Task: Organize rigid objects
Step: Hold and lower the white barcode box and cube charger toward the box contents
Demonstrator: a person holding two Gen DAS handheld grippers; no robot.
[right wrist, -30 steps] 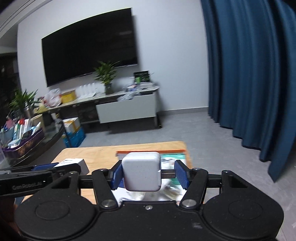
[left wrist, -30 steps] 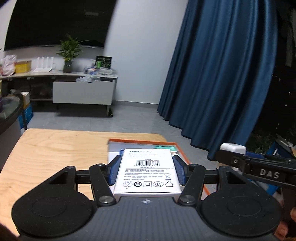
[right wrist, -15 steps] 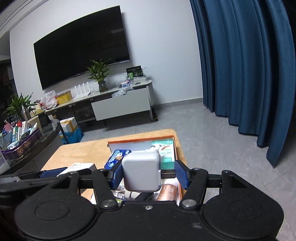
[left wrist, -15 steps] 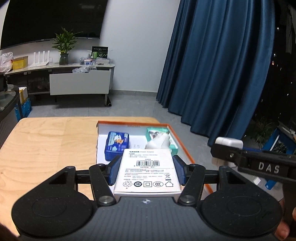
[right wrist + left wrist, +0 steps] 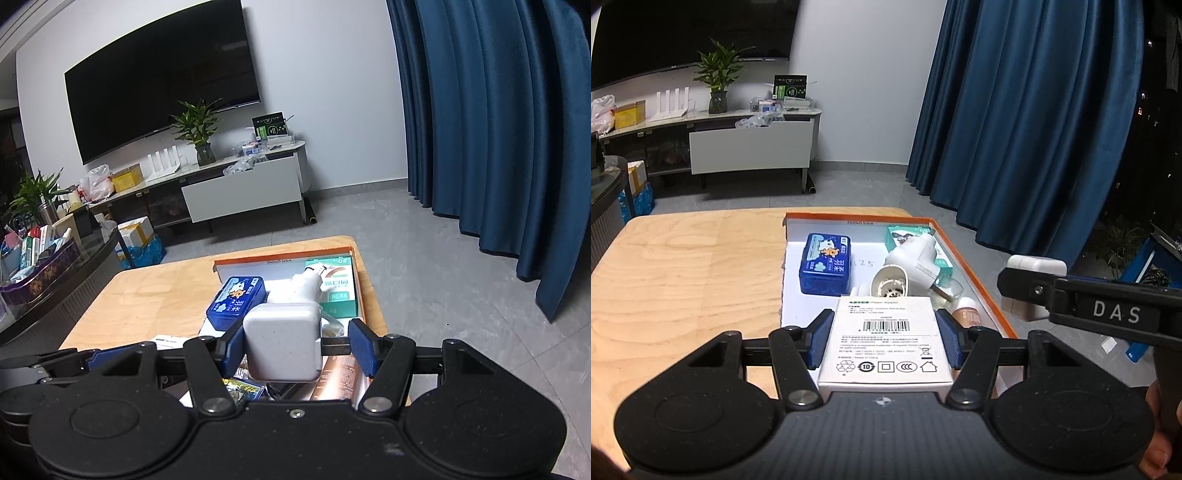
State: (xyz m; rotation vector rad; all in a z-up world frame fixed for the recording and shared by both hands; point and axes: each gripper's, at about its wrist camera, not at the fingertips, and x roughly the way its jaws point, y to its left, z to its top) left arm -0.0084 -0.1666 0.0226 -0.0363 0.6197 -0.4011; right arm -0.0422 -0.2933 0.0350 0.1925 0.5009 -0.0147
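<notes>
Over the wooden bench (image 5: 683, 280), by blue curtains (image 5: 1034, 129) and a wall TV (image 5: 162, 85).
Left tongs (image 5: 884, 341) pinch a white box (image 5: 886, 339) above the orange-rimmed tray (image 5: 975, 273); right tongs (image 5: 297, 347), tilted down, pinch a white charger (image 5: 282, 341) above it too.

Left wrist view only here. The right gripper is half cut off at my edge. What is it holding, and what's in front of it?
Observer: A white charger between the right gripper's fingers; the tray lies straight ahead, below it.
Operator: The box hides the tray's near end from me. Anything there?
Observer: Yes. A copper-coloured pack and a colourful packet show just under the charger.
</notes>
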